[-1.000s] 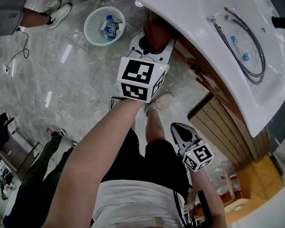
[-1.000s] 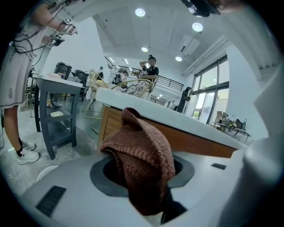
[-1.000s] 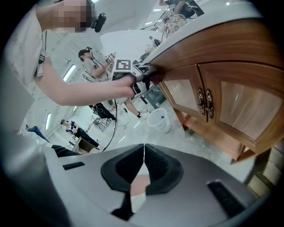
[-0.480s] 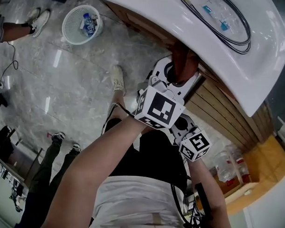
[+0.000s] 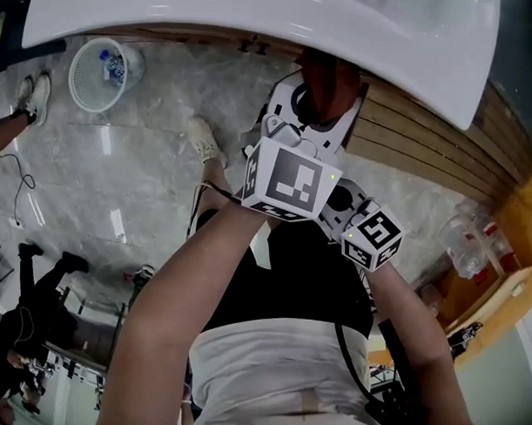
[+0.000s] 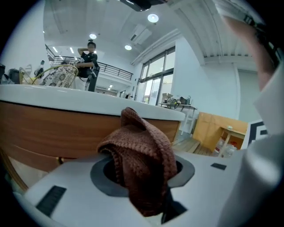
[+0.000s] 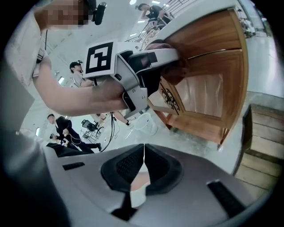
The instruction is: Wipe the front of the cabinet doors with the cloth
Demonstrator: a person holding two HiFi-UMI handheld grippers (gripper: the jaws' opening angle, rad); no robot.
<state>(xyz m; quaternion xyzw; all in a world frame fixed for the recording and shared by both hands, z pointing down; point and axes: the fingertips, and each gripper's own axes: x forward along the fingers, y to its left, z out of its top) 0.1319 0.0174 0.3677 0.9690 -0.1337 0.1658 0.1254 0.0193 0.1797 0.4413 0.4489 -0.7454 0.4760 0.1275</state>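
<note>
A brown knitted cloth [image 6: 143,162] sits bunched between the jaws of my left gripper [image 6: 142,175], which is shut on it. In the head view the cloth [image 5: 328,82] is at the wooden cabinet front [image 5: 425,143], just under the white countertop [image 5: 360,27]. The right gripper view shows the cloth [image 7: 176,71] against the edge of a wooden cabinet door [image 7: 213,66]. My right gripper [image 7: 143,166] is shut on nothing and hangs just behind the left gripper [image 5: 327,89], with its marker cube [image 5: 374,238] below and to the right.
A white mesh waste basket [image 5: 101,71] with a bottle in it stands on the grey marble floor [image 5: 145,177] to the left. Plastic bottles [image 5: 474,241] stand by a wooden step at the right. People [image 5: 26,347] stand at the far lower left.
My left gripper has carried the cloth right, up to the cabinet front under the countertop. The right gripper has come up close behind it. The head view has swung toward the cabinet.
</note>
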